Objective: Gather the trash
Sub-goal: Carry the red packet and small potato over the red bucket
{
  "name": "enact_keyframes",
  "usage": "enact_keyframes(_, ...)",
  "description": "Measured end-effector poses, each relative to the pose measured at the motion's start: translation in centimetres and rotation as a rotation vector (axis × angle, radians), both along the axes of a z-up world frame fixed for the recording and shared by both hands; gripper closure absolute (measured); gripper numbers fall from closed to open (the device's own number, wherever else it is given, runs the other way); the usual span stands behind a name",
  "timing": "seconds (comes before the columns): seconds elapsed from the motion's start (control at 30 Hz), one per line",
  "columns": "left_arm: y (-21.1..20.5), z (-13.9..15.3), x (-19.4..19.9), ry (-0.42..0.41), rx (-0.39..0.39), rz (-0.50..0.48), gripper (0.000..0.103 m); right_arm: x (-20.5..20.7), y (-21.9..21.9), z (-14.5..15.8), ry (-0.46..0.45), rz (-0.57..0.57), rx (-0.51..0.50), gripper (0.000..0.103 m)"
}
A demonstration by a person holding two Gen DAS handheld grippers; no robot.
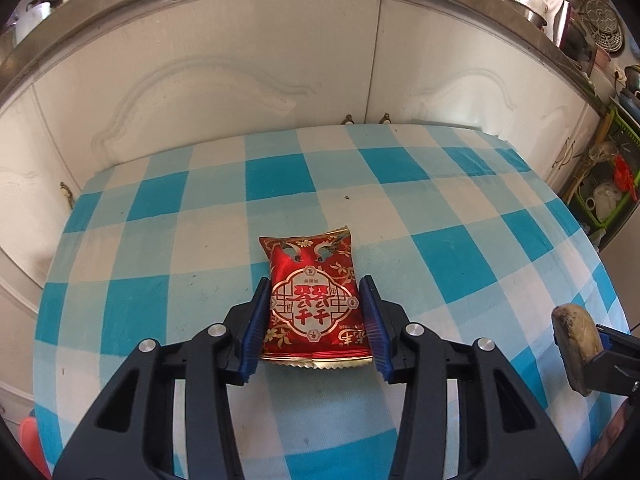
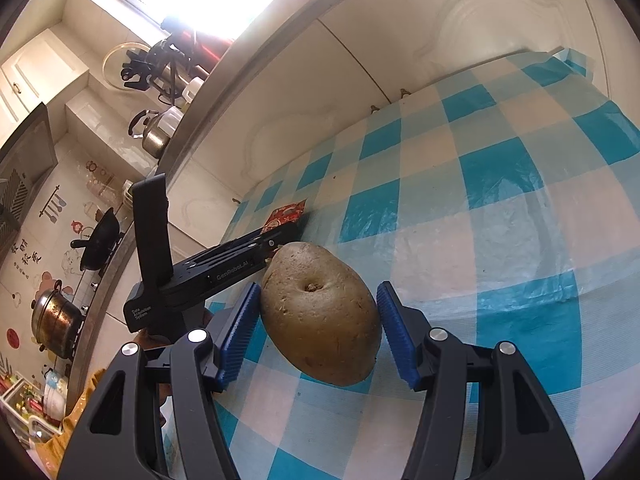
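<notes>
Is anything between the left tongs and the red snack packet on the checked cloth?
Nothing visible. The packet lies flat between the left tongs' blue pads, on the cloth, with no other item in between.

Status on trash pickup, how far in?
Midway. Right gripper holds a potato above the checked table. Left gripper jaws sit against the red snack wrapper, not lifted yet. No bin in view; nothing visibly disposed.
</notes>
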State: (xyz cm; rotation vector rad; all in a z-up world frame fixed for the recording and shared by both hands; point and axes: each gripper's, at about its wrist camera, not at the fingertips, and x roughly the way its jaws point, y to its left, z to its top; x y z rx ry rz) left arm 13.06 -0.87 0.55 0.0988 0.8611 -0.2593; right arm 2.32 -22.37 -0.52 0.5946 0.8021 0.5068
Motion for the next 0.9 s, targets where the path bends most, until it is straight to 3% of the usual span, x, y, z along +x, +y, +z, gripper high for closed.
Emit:
enact_keyframes(0.57,3.7,1.3,-8.3,-0.011,-0.059,0.112,0.057,-0.1,0.3,0.0,-0.003,0.000,-0.035,0.042)
enact_keyframes(0.9,6.9,2.3,-12.1,-0.037,-0.047,0.201,0.057,-0.8,0.3,0.1,0.002,-0.021,-0.063,0.042)
